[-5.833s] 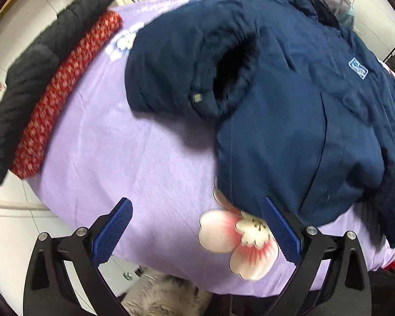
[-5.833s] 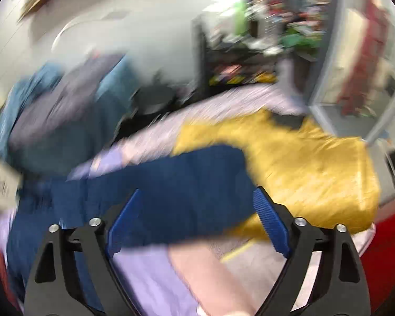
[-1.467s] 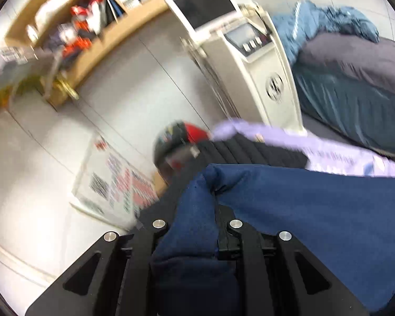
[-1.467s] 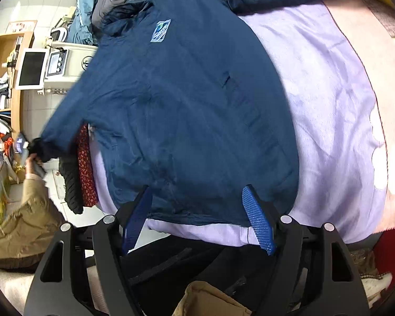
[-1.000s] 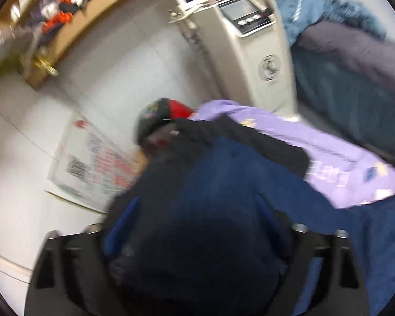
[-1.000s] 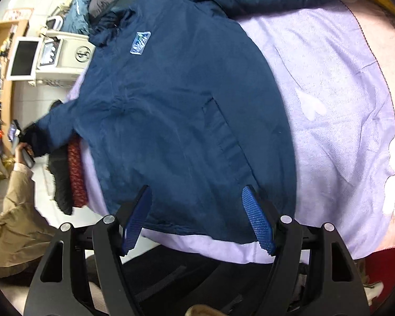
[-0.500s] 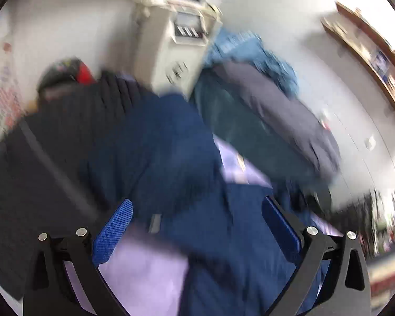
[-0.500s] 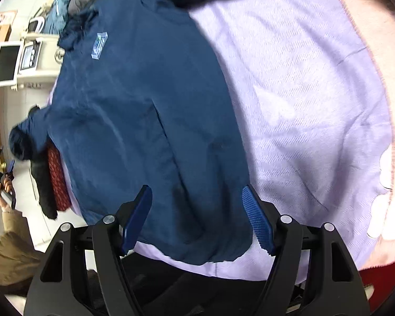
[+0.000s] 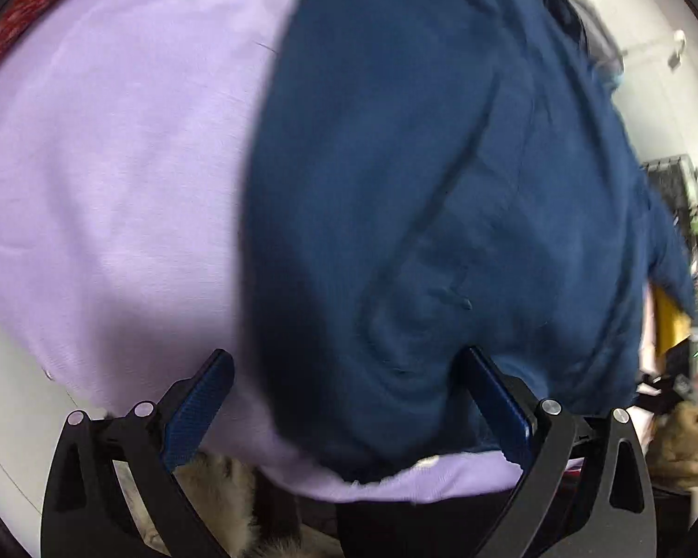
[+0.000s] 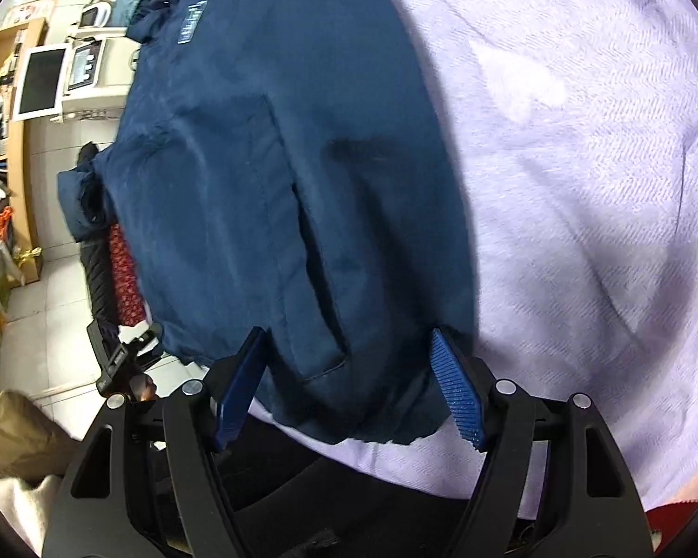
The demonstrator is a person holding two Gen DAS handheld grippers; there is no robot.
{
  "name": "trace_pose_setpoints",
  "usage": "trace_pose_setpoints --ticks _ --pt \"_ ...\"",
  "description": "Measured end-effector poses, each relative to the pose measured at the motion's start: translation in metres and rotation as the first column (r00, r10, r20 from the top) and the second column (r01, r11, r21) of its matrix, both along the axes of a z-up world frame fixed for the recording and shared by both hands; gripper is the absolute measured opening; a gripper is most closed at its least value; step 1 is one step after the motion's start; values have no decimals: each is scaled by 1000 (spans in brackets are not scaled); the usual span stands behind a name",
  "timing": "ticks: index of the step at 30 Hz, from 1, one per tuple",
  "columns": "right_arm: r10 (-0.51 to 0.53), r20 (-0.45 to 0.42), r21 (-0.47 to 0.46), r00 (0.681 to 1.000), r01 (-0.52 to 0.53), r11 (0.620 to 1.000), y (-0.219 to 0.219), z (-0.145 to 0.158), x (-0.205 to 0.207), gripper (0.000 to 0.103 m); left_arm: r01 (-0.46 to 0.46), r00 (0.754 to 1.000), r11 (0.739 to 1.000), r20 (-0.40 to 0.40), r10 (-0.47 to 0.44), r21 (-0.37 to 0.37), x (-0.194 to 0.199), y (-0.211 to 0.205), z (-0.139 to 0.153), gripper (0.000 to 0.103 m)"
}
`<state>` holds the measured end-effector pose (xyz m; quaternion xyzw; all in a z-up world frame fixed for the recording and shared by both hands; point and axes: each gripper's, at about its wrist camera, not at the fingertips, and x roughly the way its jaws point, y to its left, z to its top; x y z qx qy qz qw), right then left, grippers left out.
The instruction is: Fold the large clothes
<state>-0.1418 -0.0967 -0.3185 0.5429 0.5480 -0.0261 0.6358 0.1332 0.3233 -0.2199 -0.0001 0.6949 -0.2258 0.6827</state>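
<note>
A navy blue jacket [image 9: 442, 176] lies spread flat on a lilac blanket [image 9: 107, 149]. In the right wrist view the jacket [image 10: 265, 149] shows a small light chest patch [image 10: 191, 21] and a side pocket seam. My left gripper [image 9: 349, 414] is open and empty, its jaws straddling the jacket's bottom hem near the blanket's edge. My right gripper [image 10: 349, 386] is open and empty, its jaws on either side of the jacket's lower hem corner. One sleeve cuff [image 10: 77, 200] hangs off the far left edge.
A red knit [image 10: 123, 260] and a black knit garment [image 10: 98, 274] lie along the blanket's left edge. A white machine with a screen [image 10: 60, 79] stands by a wooden shelf. The left gripper shows in the right wrist view [image 10: 121, 353]. Yellow fabric [image 9: 670, 321] lies far right.
My left gripper let go of the sleeve, opened, and swung from the sleeve end down to the jacket's bottom hem. My right gripper moved closer to the hem, staying open.
</note>
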Motion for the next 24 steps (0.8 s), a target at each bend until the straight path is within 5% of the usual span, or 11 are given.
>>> trace_pose_setpoints --ticks 1,5,6,8,12,15,18,22,24 --pt "4 -8 0 1000 -4 1000 0 -2 3 68 5 1000 1000 15 -5 6 -1 -8 -1 92" --pt "79 1 -37 997 -79 996 7 10 17 22 63 997 997 36 -65 53 0 -45 10 44" --pt "88 7 -38 996 -87 995 9 15 20 19 75 996 995 47 -78 69 1 -50 21 24" --pt "92 68 -12 993 -91 996 10 39 20 14 81 996 997 41 -82 16 1 -50 49 18" --pt "62 221 100 973 -85 991 2 110 5 13 98 993 989 80 -90 -115 0 -37 136 17" --pt "30 311 144 950 -78 987 -8 149 -5 13 85 994 985 83 -73 -149 3 -24 160 18" --pt "97 242 61 965 -115 991 -5 143 0 14 94 994 993 62 -90 -70 4 -30 129 25" --pt "258 -20 -135 966 -259 956 25 89 19 28 76 997 979 -38 -70 187 -2 -48 35 35" --pt "245 -119 -119 962 -258 959 31 56 21 40 34 999 951 -33 -25 307 -8 -46 0 67"
